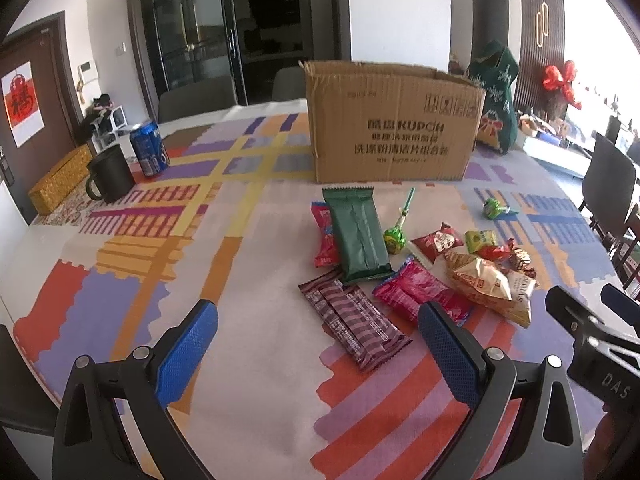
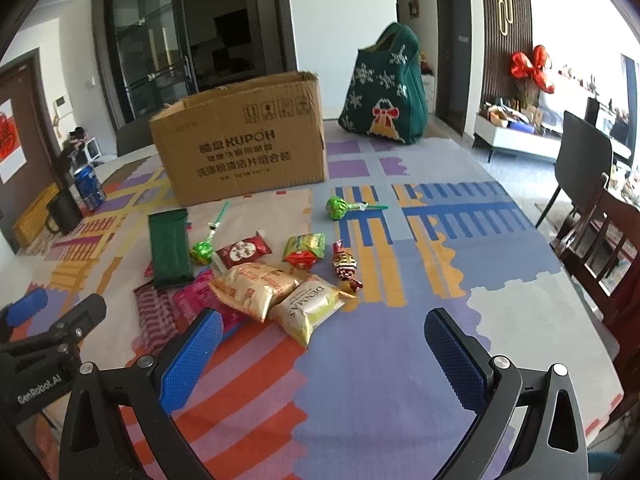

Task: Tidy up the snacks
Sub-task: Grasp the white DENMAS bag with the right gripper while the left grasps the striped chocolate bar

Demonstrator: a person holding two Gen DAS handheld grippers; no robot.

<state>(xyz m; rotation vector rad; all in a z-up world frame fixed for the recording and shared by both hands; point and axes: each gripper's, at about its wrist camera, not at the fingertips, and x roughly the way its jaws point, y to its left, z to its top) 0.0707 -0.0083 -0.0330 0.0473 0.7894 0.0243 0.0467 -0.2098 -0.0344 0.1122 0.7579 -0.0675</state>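
The left hand-held gripper (image 1: 318, 344) hangs released, its blue dimpled pads spread above the desk (image 1: 248, 360); the right hand-held gripper (image 2: 324, 354) is likewise released, holding nothing; at 12 o'clock from both lie the snacks (image 1: 404, 264), crinkly foil and plastic packets, a flat green pouch (image 1: 358, 236), round lollipops; beyond at 12 o'clock, a corrugated cardboard box (image 1: 394, 128) stands open.

Assorted wrapped snacks (image 2: 256, 288) lie scattered flat before an open, upright cardboard box (image 2: 244, 140)
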